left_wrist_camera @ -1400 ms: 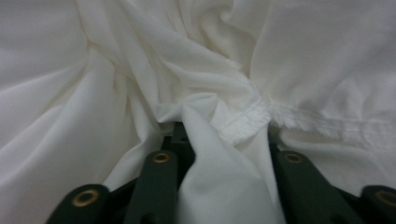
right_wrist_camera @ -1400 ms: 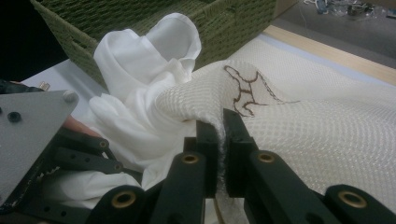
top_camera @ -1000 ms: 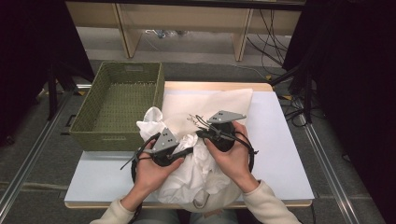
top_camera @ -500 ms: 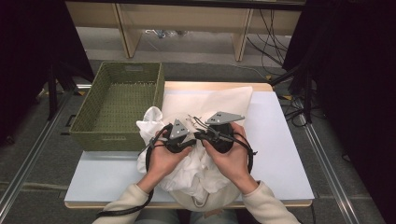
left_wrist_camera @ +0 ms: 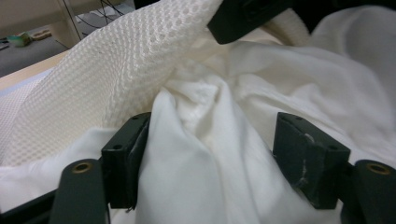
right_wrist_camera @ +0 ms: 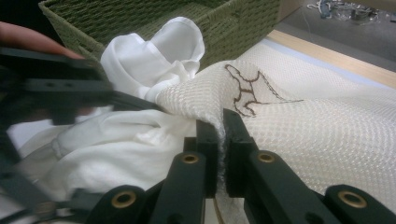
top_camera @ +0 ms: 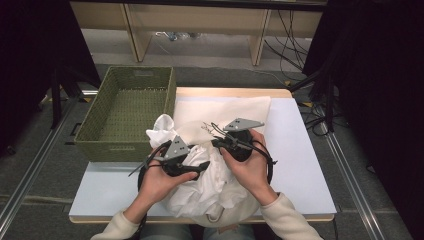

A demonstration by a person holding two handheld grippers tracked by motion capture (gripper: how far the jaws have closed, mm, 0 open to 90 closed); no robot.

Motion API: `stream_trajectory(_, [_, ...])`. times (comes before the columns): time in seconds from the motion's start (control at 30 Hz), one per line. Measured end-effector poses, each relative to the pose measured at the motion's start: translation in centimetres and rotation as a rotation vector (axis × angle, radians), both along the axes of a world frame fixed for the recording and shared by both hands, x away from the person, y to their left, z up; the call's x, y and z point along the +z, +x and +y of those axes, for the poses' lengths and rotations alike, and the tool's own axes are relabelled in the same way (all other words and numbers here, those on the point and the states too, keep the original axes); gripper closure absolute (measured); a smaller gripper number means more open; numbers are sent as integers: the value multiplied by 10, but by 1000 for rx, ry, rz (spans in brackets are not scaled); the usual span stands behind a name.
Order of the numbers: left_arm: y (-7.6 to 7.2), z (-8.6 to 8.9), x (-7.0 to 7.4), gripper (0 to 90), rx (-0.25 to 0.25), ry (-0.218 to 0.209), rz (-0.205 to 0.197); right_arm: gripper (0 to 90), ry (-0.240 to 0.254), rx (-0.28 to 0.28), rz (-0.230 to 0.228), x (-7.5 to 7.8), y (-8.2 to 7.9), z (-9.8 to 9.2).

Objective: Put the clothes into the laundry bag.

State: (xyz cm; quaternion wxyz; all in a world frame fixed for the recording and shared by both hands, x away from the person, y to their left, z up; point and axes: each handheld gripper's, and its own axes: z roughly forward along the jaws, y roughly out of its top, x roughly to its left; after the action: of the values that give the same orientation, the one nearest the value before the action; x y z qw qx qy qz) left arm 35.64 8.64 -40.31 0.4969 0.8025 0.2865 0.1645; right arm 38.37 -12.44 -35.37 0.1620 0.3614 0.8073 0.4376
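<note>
Low in the centre of the high view, the left gripper (top_camera: 202, 166) has just been opening its jaws – in the left gripper view they stand spread with a fold of the white cloth (left_wrist_camera: 205, 158) bulging up between them, the left pad against it and the right pad clear of it. Just to its right, the right gripper (right_wrist_camera: 220, 135) is pressed together on the edge of the white mesh bag (right_wrist_camera: 299, 126), which drapes over the bundled cloth on the pale table (top_camera: 305, 165). The green woven basket (top_camera: 125, 112) sits at the upper left, beside the cloth – one white fold lies close by its near corner.
</note>
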Motion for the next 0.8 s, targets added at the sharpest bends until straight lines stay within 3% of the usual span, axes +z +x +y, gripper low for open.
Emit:
stream_trajectory(0.13, [-14,7,3,243,-18,22,15,877,0,8,0,0,1,0])
stream_trajectory(0.17, [-16,9,1,237,-26,73,14,877,-3,9,-1,0,1,0])
stream_trajectory(0.3, [-15,5,-11,243,-20,106,24,877,-3,3,4,0,1,0])
stream_trajectory(0.33, [-13,4,-15,243,-41,140,36,876,-3,1,2,0,1,0])
stream_trajectory(0.37, [-11,-1,-23,253,-38,147,47,876,-1,-1,8,0,0,1])
stream_trajectory(0.43, [-5,-10,-37,314,-45,176,65,877,-7,14,-1,-1,2,0])
stream_trajectory(0.5, [-2,-15,-43,385,-38,171,67,876,-5,0,12,-1,0,0])
stream_trajectory(0.6, [1,-17,-43,541,-24,190,62,876,-7,-2,14,-1,1,1])
stream_trajectory(0.67, [3,-17,-41,652,-15,194,59,876,-17,25,-18,-2,3,1])
stream_trajectory(0.73, [3,-18,-41,702,-12,171,58,877,-18,25,-8,-2,2,1])
stream_trajectory(0.77, [3,-18,-37,751,-6,135,51,876,-17,10,3,-1,0,1])
stream_trajectory(0.8, [3,-18,-37,761,-6,135,51,876,-23,21,-13,-1,1,1])
